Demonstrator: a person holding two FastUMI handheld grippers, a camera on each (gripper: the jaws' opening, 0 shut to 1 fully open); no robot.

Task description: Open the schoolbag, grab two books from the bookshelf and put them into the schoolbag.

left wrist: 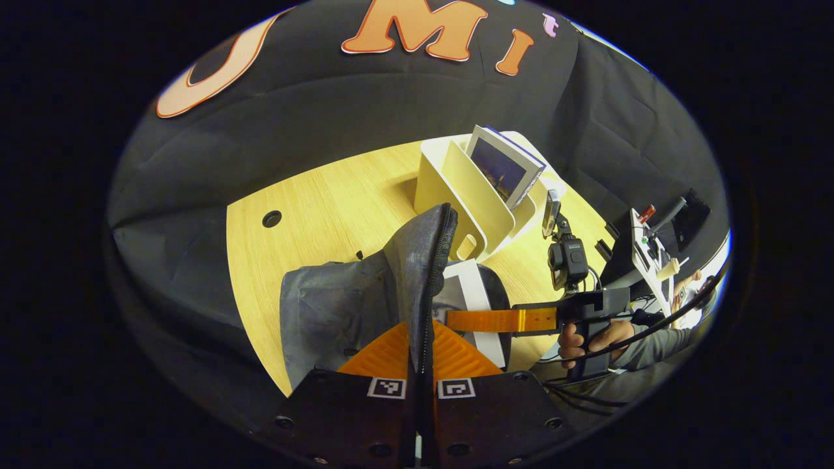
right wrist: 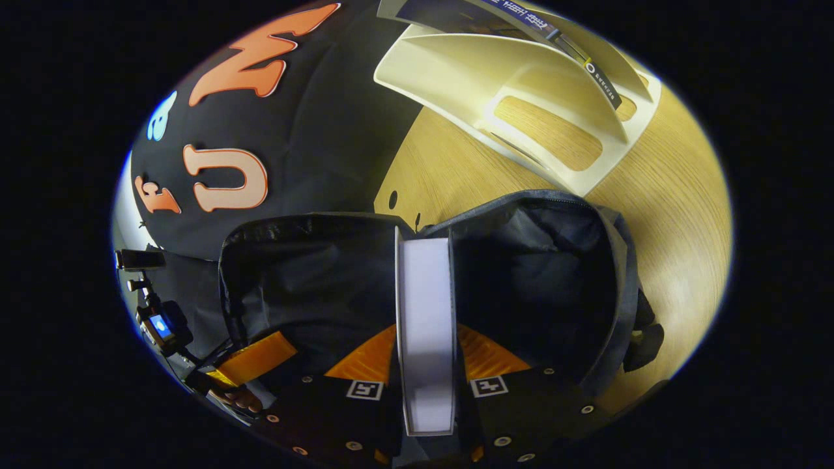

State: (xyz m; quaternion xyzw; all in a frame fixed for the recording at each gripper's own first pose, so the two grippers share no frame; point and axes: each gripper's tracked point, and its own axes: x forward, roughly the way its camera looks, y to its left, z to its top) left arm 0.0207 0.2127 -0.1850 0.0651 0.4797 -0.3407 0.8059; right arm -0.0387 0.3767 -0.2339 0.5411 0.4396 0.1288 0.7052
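Holding schoolbag (left wrist: pixel 339 306) flap edge upright on wooden table (left wrist: pixel 313 195), pinched between fingers of left gripper (left wrist: pixel 420 365), clamped shut on fabric by the zipper. Gripping white book (right wrist: pixel 427 326) edge-on in right gripper (right wrist: pixel 427 391), both fingers pressing its covers; book standing directly over open bag mouth, spine end pointing inward. Judging book stiff, moderately heavy, covers possibly slick: gripping near the middle of the long edge to limit pivoting. Judging bag fabric soft, limp, collapsing unless rim held taut. Leaving second book (left wrist: pixel 505 166) leaning in cream bookshelf (left wrist: pixel 456 195), just beyond bag.
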